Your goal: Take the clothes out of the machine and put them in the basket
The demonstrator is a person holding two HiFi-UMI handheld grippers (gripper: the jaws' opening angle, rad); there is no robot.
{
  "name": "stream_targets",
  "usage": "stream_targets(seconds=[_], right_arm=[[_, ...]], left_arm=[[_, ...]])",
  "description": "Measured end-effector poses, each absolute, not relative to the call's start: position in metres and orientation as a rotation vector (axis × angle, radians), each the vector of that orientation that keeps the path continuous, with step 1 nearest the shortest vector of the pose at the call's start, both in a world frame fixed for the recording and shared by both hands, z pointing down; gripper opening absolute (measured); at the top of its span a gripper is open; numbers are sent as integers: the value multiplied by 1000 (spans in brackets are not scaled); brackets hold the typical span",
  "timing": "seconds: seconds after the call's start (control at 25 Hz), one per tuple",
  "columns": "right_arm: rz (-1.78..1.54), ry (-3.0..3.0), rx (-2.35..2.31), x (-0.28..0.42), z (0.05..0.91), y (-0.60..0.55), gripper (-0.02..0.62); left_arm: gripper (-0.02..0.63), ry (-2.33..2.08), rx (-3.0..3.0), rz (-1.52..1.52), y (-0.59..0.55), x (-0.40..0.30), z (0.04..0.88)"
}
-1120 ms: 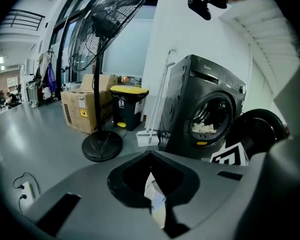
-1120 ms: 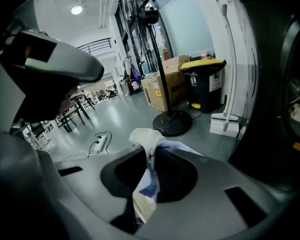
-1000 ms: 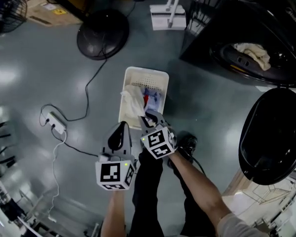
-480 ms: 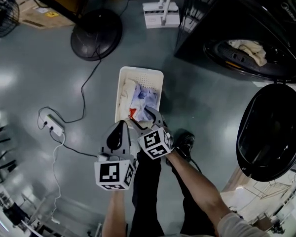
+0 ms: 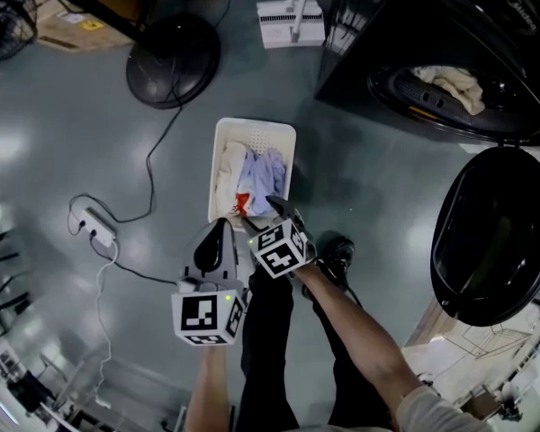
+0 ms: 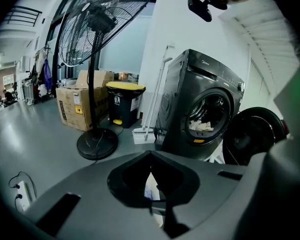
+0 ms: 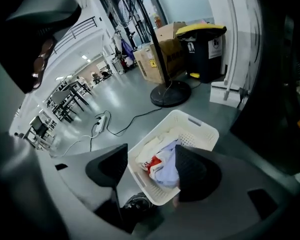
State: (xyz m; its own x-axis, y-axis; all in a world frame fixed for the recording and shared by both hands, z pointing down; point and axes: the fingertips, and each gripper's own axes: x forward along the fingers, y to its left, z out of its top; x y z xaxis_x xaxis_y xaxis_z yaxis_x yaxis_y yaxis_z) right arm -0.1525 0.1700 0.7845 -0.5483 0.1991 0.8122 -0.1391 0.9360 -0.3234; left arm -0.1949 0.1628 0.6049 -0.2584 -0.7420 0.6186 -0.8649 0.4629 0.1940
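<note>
Right gripper point(image 7: 151, 159) jaws just opened wide, empty, over basket point(image 5: 213, 174); white, blue, red clothes point(image 5: 256, 169) heaped inside.

Right gripper point(image 5: 263, 214) just spread wide; left gripper point(image 5: 220, 230) closed.

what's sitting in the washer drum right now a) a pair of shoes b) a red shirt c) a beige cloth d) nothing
C: the head view shows a crumpled beige cloth lying in the open drum of the washing machine.
</note>
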Motion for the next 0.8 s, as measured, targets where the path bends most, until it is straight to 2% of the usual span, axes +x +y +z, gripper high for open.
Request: stream_targets(seconds=[0.52, 0.6, 0.76, 0.8], right_arm=[[446, -2170, 113, -122, 740, 123, 290], [430, -2185, 190, -107, 729, 102, 245], [412, -2202, 365, -75, 708, 55, 56], [419, -2206, 392, -68, 703, 46, 45]], left_arm=[[18, -2001, 1409, 259, 130, -165, 582], [18, -1976, 1440, 264, 117, -151, 577], [18, -1929, 1524, 277, 85, -124, 564], [18, -1918, 1545, 281, 77, -118, 561]])
